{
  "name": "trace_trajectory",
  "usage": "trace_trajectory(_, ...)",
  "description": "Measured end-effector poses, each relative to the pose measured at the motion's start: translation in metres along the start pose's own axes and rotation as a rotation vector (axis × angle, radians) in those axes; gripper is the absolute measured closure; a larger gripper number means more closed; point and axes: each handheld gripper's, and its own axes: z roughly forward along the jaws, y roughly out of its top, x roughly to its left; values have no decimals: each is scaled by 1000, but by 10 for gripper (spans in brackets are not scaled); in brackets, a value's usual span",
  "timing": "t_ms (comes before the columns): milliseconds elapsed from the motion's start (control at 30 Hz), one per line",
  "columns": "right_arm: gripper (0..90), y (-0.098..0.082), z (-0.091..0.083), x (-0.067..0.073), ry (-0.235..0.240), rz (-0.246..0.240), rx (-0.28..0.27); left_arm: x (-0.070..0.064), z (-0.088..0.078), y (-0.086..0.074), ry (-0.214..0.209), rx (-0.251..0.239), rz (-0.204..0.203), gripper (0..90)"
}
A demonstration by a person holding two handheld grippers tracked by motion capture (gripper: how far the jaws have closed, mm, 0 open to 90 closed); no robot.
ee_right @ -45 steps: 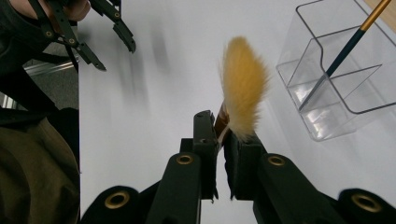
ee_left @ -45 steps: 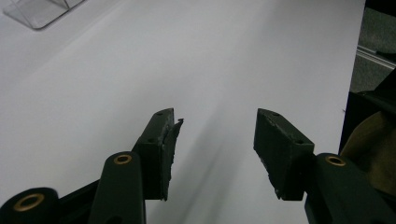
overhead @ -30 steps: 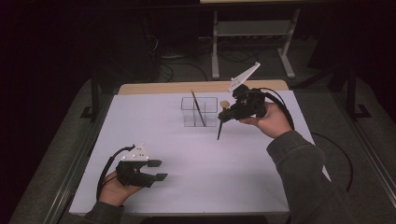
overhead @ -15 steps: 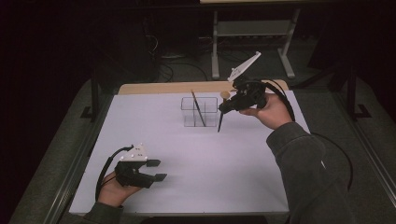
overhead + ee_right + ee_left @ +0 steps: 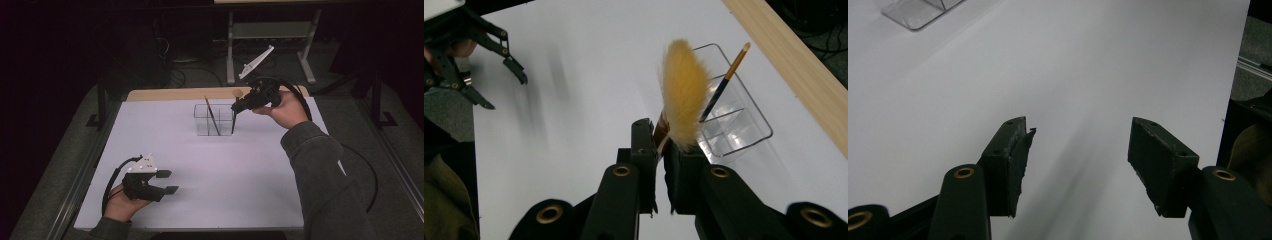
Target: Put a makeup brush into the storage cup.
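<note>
Yellow fluffy bristles are what jumps out in the right gripper view: the right gripper [image 5: 659, 150] is clamped tight on a brush [image 5: 683, 107] just below the head, so the tuft sticks up past the jaws and the dark handle hangs down from them. From the high view the handle tip [image 5: 233, 125] sits right at the clear holder [image 5: 200, 122], at its right end, and I honestly can't tell if it's already inside the wall or just in front of it. That's the bit the next move hangs on imo: the brush's long axis is near vertical, tilted a little, the holder is straight below it, so it looks like a drop-in, tip first into the right compartment. A thinner brush [image 5: 212, 116] with a dark handle and gold end already leans in the holder, slanting across the middle divider. The holder stands toward the far edge of the white table [image 5: 250, 190], well away from the left gripper [image 5: 162, 182], so the right hand is clearly the nearer one. The left one just rests near the front edge, its jaws have been spreading wider and there's nothing between them
</note>
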Motion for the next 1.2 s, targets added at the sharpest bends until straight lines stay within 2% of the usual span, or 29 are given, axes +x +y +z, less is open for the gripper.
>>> trace_trajectory(133, 825, 6, 2, -6, -15, 8, -9, -1, 1, 0, 0, -7, -2, 401)
trace_trajectory(233, 825, 13, 6, -9, -22, 12, 2, 0, -1, 0, 4, -7, 13, 401)
trace_trajectory(300, 825, 17, 9, -11, -23, 17, 0, -1, -2, 0, 1, -10, -5, 399)
trace_trajectory(400, 825, 20, 12, -14, -33, 15, 7, 0, -2, 0, 4, -12, -3, 395)
trace_trajectory(700, 825, 30, 17, -27, -66, 49, 21, 1, -2, -1, 9, -6, -8, 382)
trace_trajectory(1200, 825, 40, 24, -37, -122, 61, 43, 3, -4, -2, 13, -15, -18, 369)
